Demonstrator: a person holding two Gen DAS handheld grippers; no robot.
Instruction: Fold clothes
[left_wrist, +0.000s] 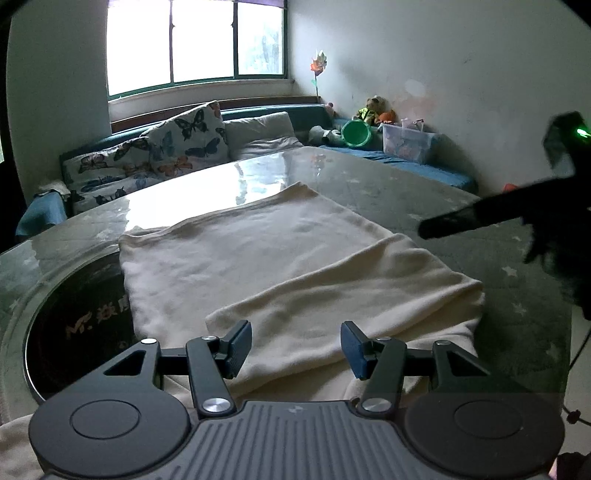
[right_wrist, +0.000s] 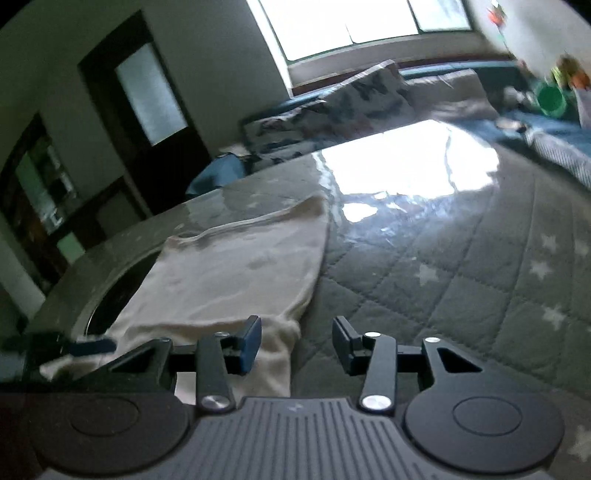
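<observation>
Cream garment (left_wrist: 266, 258) lies flat on bench (left_wrist: 424, 184), partly over dark round inset (left_wrist: 74, 325); long axis runs away from left tool (left_wrist: 296, 345) toward window; near flap folded over. Left tool directly at garment's near edge, spread, cloth below, nothing pinched. Right tool (right_wrist: 296, 345) right of garment, over its near right corner, half-spread, nothing pinched. Left tool nearer. Count: one garment, two tools.
</observation>
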